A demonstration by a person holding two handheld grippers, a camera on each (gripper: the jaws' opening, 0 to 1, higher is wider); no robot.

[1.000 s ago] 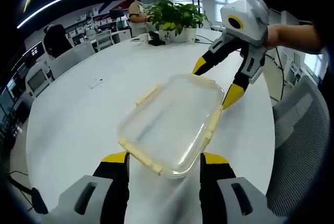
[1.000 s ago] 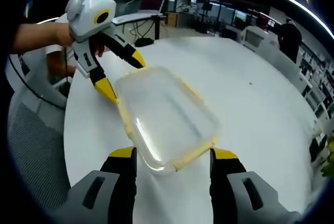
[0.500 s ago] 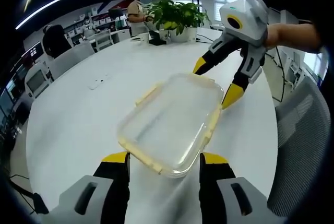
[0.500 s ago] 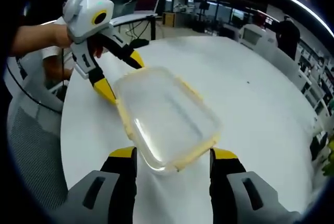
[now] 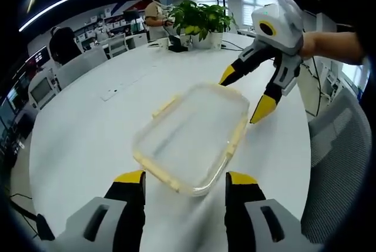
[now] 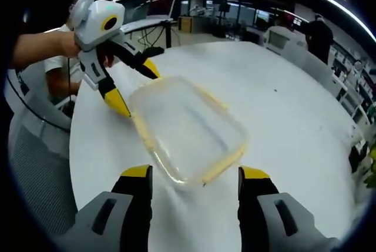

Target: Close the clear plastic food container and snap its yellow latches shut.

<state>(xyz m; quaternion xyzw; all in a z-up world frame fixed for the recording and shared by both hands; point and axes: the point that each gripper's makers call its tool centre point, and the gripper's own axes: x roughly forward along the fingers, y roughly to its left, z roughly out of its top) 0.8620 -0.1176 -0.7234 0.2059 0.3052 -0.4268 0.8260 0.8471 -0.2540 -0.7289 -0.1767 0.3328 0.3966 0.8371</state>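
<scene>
With the clear rectangular plastic food container [image 5: 191, 140], lid on, lying flat on the round white table [image 5: 82, 134], latching comes next. Left gripper [image 5: 183, 180] and right gripper [image 6: 192, 174] both spread wide, grasping nothing, one at each end. Next: press the yellow latches [image 6: 223, 164] down.

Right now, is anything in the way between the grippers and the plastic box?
Nothing visible is. The clear box lies alone on the white table. The left gripper and the right gripper are both open at opposite ends of it, with only bare table between. The plant stands far off.
</scene>
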